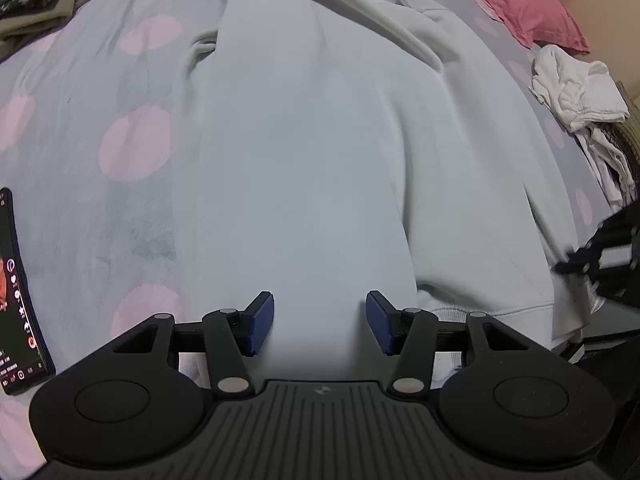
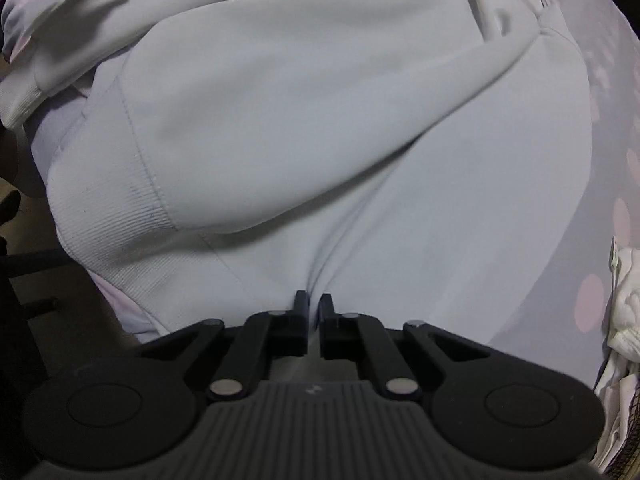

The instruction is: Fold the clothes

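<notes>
Left wrist view first: the left gripper [image 1: 320, 322] hangs low over the near end of a pale sweatshirt [image 1: 312, 152], its two blue pads [image 1: 262, 322] spread well apart with only flat fabric showing between them, nothing caught. From there the sweatshirt stretches away up the bed, its long axis running straight out from the gripper toward the far end, where the neck and a fold of hood-like cloth lie. One sleeve is folded across the body on the right side, and its ribbed hem [image 1: 452, 316] sits just beside the right-hand pad. The garment rests on a grey bedspread with pink dots [image 1: 132, 148]. A phone [image 1: 20, 292] with a lit screen lies on the spread at the left edge, well apart from the sweatshirt. A pink pillow [image 1: 524, 4] sits at the far right corner, and a crumpled heap of white laundry [image 1: 576, 92] lies near it along the right side. The other tool shows as a dark blur at the right border.

Seen from the right wrist camera, the right gripper [image 2: 314, 306] has its jaws drawn nearly together, and a ridge of the sweatshirt's cloth puckers up into the narrow gap, pinched there. Beyond it the folded sleeve [image 2: 280, 120] lies slantwise across the body, its ribbed cuff [image 2: 116, 216] pointing to the lower left. Dotted bedspread shows to the right, with white laundry at the edge.
</notes>
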### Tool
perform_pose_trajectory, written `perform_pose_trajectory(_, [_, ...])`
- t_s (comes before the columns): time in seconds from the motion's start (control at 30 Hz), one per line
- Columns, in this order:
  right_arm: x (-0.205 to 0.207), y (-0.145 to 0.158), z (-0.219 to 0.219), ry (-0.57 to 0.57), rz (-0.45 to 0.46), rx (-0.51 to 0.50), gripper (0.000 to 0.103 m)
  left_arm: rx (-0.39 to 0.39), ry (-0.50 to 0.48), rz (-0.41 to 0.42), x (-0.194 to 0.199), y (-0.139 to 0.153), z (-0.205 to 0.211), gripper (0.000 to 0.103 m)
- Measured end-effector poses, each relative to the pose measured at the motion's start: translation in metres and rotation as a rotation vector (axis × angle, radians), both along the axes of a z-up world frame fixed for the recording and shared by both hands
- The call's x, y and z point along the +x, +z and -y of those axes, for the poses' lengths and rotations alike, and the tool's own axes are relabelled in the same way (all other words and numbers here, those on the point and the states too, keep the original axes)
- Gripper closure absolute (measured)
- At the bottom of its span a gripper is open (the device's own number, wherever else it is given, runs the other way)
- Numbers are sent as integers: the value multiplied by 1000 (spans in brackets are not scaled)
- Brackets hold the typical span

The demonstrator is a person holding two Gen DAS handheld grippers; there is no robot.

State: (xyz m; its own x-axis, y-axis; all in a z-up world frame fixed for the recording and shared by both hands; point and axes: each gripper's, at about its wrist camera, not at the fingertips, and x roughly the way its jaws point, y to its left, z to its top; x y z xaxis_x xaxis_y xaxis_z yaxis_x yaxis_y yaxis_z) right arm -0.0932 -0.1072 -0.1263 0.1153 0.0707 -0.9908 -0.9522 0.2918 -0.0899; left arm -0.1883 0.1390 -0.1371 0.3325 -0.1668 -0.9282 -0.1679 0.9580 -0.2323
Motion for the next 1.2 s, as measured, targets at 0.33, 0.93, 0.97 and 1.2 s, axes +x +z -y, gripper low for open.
perform_pose_trajectory(0.33, [89,69,78,-389,-125,315,98,2,13,-31,-2,-7,-4,54])
perform_pose_trajectory(0.93, [154,108,160,-709,588,73,101,7,-2,-41,0,-9,-5,53])
perform_pose_trajectory(0.97, [165,108,174,-754,636,56,101,10,-5,-41,0,-9,-4,53])
perform_pose_trajectory(1.2, [186,65,187,-642,695,-222,73,30,-19,-37,1,-9,-2,53])
